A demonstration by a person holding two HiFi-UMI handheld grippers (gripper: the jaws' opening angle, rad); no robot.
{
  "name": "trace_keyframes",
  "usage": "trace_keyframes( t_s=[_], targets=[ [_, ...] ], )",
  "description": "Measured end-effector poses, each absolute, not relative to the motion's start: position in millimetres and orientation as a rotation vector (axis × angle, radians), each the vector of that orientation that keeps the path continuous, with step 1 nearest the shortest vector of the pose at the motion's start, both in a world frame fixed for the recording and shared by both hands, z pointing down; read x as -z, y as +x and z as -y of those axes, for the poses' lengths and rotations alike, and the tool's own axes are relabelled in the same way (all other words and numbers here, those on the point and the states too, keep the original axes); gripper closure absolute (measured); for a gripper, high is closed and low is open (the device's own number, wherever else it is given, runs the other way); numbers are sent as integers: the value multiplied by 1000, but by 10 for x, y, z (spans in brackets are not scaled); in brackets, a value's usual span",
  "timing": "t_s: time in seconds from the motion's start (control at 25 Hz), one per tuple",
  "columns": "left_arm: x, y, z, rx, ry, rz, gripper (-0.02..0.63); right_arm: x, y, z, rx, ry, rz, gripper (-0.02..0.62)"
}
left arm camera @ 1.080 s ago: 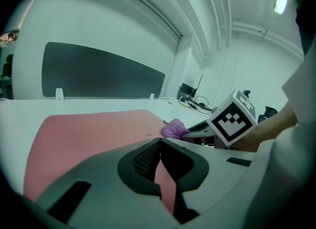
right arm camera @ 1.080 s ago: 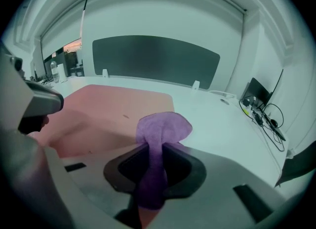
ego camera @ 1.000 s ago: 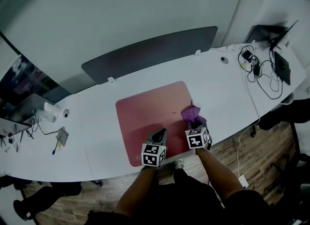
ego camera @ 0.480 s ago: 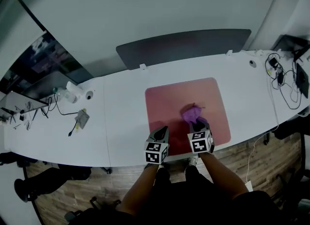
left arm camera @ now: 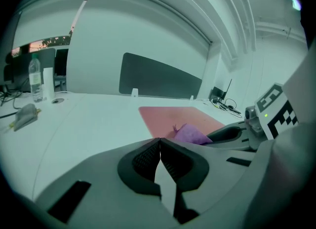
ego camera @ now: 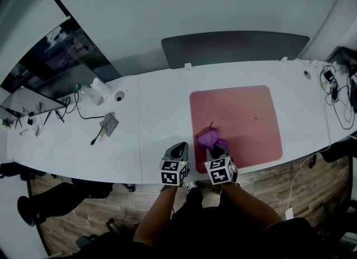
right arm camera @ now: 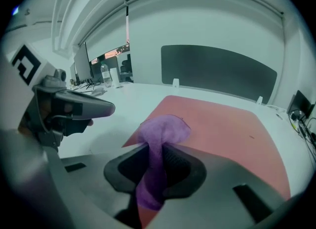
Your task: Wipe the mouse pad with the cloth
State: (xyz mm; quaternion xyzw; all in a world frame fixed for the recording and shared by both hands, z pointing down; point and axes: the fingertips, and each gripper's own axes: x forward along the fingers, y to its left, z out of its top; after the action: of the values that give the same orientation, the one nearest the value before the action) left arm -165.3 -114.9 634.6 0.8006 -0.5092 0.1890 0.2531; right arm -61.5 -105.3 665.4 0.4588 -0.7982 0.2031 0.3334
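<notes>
A pink mouse pad [ego camera: 237, 121] lies on the white desk [ego camera: 145, 118]; it also shows as the pink mouse pad [right arm camera: 222, 124] and the pink mouse pad [left arm camera: 168, 116]. My right gripper [ego camera: 215, 150] is shut on a purple cloth [ego camera: 209, 138], whose bunched end rests on the pad's near left corner. The purple cloth [right arm camera: 160, 134] runs between the jaws of my right gripper [right arm camera: 155, 166]. My left gripper [ego camera: 179, 152] hovers over bare desk left of the pad, jaws pressed together and empty. From my left gripper [left arm camera: 160, 158] the purple cloth [left arm camera: 190, 134] shows to the right.
A dark divider panel [ego camera: 234, 48] stands behind the desk. At the far left sit a clear bottle [ego camera: 97, 91], a grey device with a cable [ego camera: 109, 124] and monitors [ego camera: 50, 62]. Tangled cables [ego camera: 337, 96] lie at the right end. The desk's front edge is just below the grippers.
The right gripper has dragged the cloth leftward across the pad, from its right side to its near left corner. The left gripper has stayed shut beside it. The head view shifted.
</notes>
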Motion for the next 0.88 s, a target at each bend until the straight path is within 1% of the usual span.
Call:
trace_keyframes(
  t_s=[0.24, 0.48, 0.72, 0.88],
  targets=[
    [-6360, -1902, 1108, -520, 2182, 1377, 584, -6691, -939, 844, -517, 1152, 2088, 503],
    [-6295, -1821, 1030, -531, 2189, 1368, 584, -6805, -1069, 610, -506, 1053, 2081, 505],
    [-6300, -1789, 999, -540, 2129, 1433, 584, -6877, -826, 675, -468, 1018, 2092, 505],
    [-6336, -1509, 964, -542, 2133, 1420, 584, -6890, -540, 725, -473, 1050, 2079, 505]
  ],
)
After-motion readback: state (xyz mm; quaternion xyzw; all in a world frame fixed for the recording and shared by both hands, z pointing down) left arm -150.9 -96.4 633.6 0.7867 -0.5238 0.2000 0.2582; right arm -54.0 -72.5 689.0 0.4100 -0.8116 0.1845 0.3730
